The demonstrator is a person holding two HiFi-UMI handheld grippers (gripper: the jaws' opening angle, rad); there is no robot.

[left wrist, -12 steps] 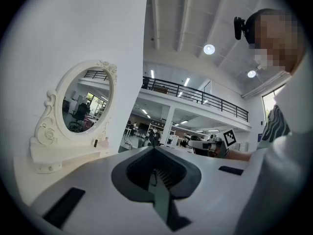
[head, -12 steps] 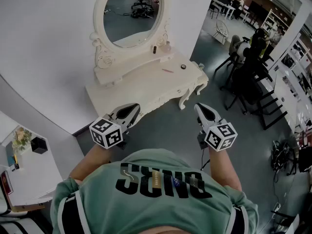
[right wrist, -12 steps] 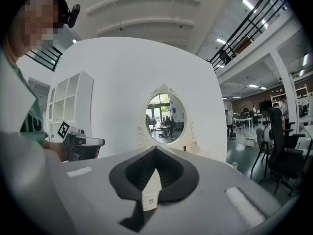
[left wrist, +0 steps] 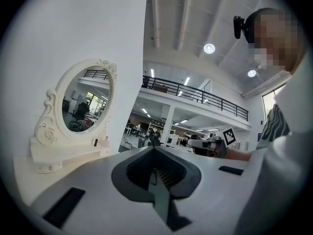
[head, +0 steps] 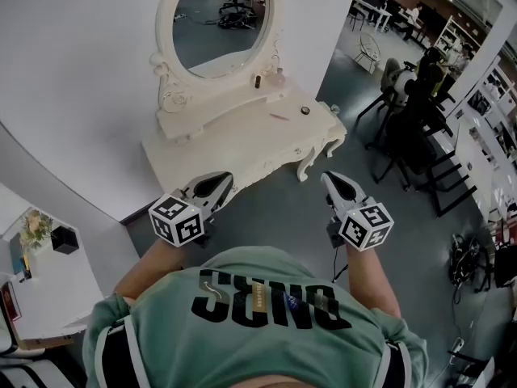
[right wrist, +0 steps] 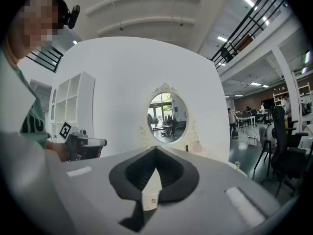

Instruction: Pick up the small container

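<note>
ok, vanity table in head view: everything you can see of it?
Cream-white ornate vanity table, looks like painted wood, curved legs, upright on the grey floor against the white wall. Raised back shelf carries an oval mirror in a carved frame. On it: small dark round container, thin stick, small bottle.

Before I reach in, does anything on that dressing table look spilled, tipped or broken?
Nothing stands out: the dressing table is tidy, its oval mirror looks whole, and the small round container sits flat on top.

Mirror (head: 220, 18) atop dressing table (head: 242, 140)
</note>
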